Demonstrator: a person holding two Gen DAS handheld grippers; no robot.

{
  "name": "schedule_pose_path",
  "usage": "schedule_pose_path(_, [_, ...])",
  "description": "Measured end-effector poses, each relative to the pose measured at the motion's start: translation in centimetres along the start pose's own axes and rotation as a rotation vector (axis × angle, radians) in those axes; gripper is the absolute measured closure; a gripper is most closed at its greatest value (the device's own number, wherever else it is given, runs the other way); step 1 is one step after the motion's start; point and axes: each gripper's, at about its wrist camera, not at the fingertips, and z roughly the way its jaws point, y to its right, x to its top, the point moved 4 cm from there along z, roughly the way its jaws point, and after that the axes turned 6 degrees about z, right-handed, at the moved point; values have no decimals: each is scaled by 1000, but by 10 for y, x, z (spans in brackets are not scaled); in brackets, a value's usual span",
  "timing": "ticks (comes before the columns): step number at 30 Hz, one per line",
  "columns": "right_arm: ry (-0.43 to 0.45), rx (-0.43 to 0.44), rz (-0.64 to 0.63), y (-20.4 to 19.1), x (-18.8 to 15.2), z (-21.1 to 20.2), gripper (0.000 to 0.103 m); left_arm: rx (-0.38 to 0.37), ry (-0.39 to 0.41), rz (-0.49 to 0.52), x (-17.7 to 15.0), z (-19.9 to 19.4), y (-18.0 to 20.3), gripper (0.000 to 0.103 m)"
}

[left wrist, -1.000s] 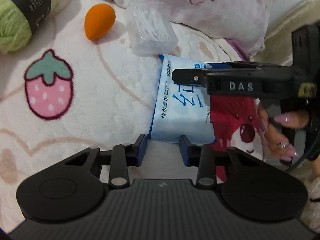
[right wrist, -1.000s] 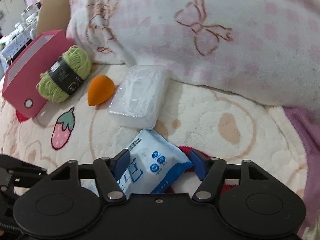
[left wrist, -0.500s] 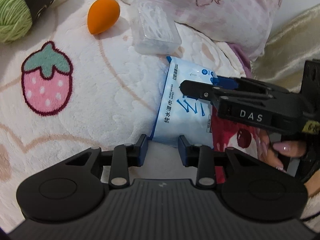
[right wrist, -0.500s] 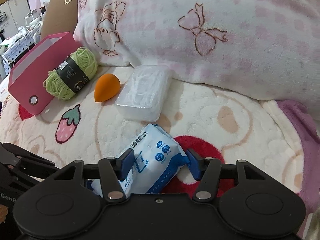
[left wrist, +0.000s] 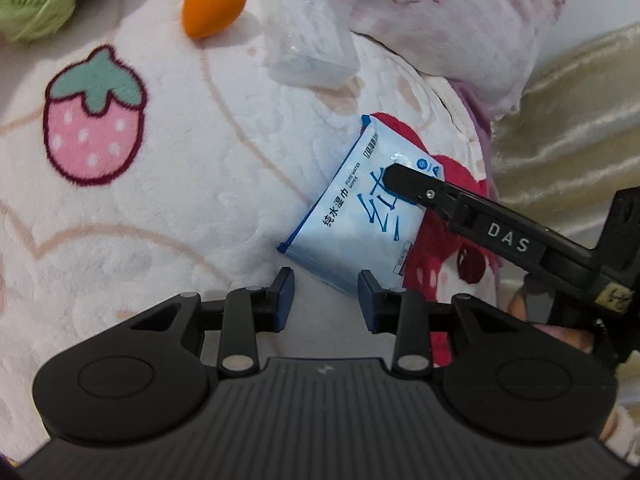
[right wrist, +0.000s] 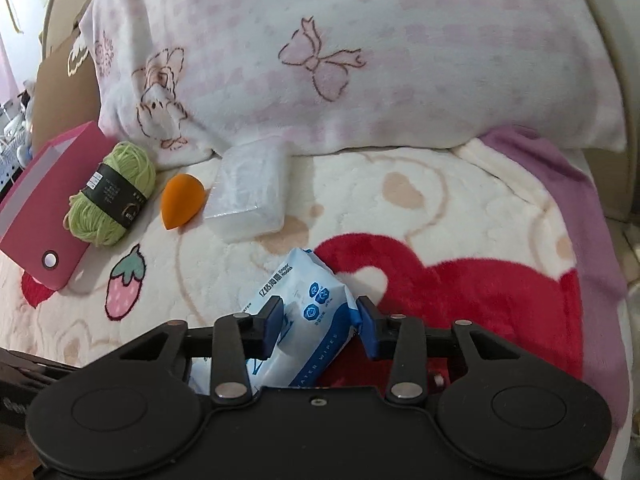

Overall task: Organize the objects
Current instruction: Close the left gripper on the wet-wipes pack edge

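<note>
- Wet wipes pack (right wrist: 304, 312), pale blue with darker blue print, lies on a cream fleece blanket (right wrist: 400, 216) printed with strawberries and a large red patch; its near end sits between the right gripper's (right wrist: 320, 326) blue pads
- Right gripper's jaws have just been closing around the pack, and both pads now press its sides, the wrapper bulging between them
- In the left wrist view the same pack (left wrist: 360, 216) is tilted, one long edge raised off the blanket, with the right gripper (left wrist: 396, 176) reaching in from the right across its top
- Left gripper (left wrist: 325, 300) hangs just short of the pack's near corner, jaws at a narrow gap with nothing between them
- Beyond the pack, in a row near a pink-and-white pillow (right wrist: 360, 60): a clear plastic box (right wrist: 250, 196), an orange makeup sponge (right wrist: 182, 206), a ball of green yarn (right wrist: 112, 196) and a pink box (right wrist: 48, 204)
- Yarn leans against the pink box
</note>
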Motion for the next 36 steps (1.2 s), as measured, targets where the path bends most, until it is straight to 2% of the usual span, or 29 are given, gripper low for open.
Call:
schedule_pose_path(11, [-22,-32,-36,-9,-1,-8,59,-113,30,-106,9,6,-15,72])
schedule_pose_path(16, [-20,-22,15,-8,-4,-10,59,-114,24,-71,7,3,-13,72])
schedule_pose_path(26, [-42,15,39,-29,-10,-17,59,-96,44,-127,0,-20,-23,74])
schedule_pose_path(36, [-41,78,59,-46,-36,-29,59,-46,56,-129,-10,-43,-44,74])
